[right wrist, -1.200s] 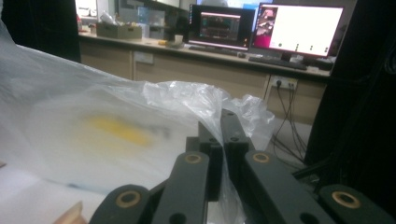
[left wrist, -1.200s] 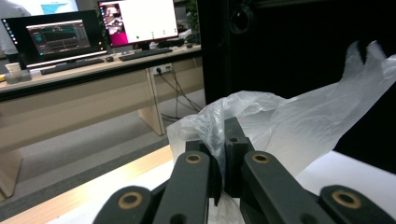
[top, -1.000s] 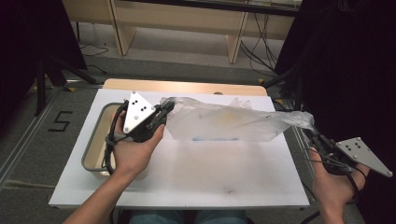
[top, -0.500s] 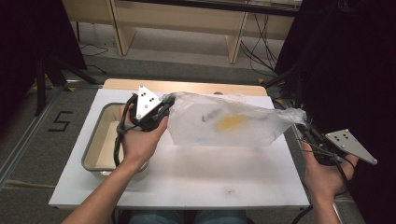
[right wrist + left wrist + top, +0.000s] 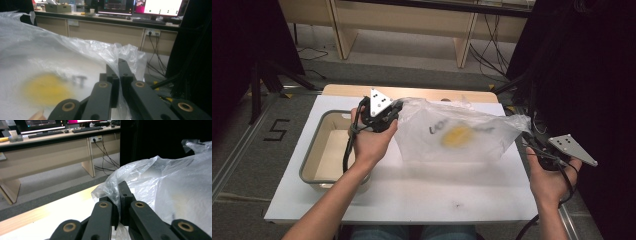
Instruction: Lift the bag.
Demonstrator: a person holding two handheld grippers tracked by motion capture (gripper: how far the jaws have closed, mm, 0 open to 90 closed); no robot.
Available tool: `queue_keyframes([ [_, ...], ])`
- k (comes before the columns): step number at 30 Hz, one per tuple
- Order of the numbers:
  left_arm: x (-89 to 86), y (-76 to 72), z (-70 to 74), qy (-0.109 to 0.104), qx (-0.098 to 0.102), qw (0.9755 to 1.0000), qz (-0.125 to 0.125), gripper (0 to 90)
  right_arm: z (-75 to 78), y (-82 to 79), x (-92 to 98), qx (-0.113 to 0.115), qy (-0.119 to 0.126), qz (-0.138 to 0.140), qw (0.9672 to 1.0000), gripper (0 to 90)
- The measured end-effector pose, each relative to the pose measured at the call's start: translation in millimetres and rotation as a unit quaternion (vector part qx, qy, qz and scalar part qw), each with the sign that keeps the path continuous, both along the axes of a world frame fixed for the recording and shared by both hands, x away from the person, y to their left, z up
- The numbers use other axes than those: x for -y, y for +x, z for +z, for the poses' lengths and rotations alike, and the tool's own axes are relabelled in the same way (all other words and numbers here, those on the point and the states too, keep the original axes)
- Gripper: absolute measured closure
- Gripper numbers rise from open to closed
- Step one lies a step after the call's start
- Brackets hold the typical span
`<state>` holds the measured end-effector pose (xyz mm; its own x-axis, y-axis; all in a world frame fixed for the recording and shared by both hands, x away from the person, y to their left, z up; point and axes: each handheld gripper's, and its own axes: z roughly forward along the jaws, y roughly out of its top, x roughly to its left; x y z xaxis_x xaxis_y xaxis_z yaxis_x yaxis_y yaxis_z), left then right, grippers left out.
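A clear plastic bag point(image 5: 457, 132) with a yellow mark and dark lettering hangs stretched above the white board point(image 5: 412, 195). My left gripper point(image 5: 396, 107) is shut on the bag's left top corner. In the left gripper view its jaws stand together with the crumpled plastic bag point(image 5: 155, 180) pinched between them. My right gripper point(image 5: 528, 134) is shut on the bag's right top corner. The right gripper view has the bag point(image 5: 50, 72) spreading off to the left of its closed jaws, the yellow mark blurred.
A metal tray point(image 5: 314, 172) sits at the left of the board, under my left forearm. A wooden tabletop strip point(image 5: 412, 92) runs behind the board. Desks with cables stand beyond, and dark cloth hangs at the right.
Both hands have moved toward the right and down a little with the bag held between them. The bag now hangs more upright, its yellow mark facing the camera.
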<state>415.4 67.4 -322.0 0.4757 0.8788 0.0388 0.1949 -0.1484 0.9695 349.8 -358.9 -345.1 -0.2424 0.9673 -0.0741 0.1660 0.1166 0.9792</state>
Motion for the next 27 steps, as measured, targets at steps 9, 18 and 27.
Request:
queue_keyframes([
  [9, 0.2, 11.5, -13.2, 0.006, -0.022, 0.9997, 0.009, 89.2, -10.3, 11.7, -3.9, -0.015, 0.002, -0.002, 0.9999, 90.0],
  [18, 0.6, 16.1, -16.9, 0.009, -0.029, 0.9994, 0.014, 89.2, -15.9, 19.8, -6.7, -0.021, 0.003, -0.004, 0.9998, 90.0],
  [27, 2.6, 24.0, -28.5, 0.015, -0.045, 0.9986, 0.020, 89.2, -24.0, 28.7, -9.5, -0.032, 0.009, -0.007, 0.9994, 90.0],
])
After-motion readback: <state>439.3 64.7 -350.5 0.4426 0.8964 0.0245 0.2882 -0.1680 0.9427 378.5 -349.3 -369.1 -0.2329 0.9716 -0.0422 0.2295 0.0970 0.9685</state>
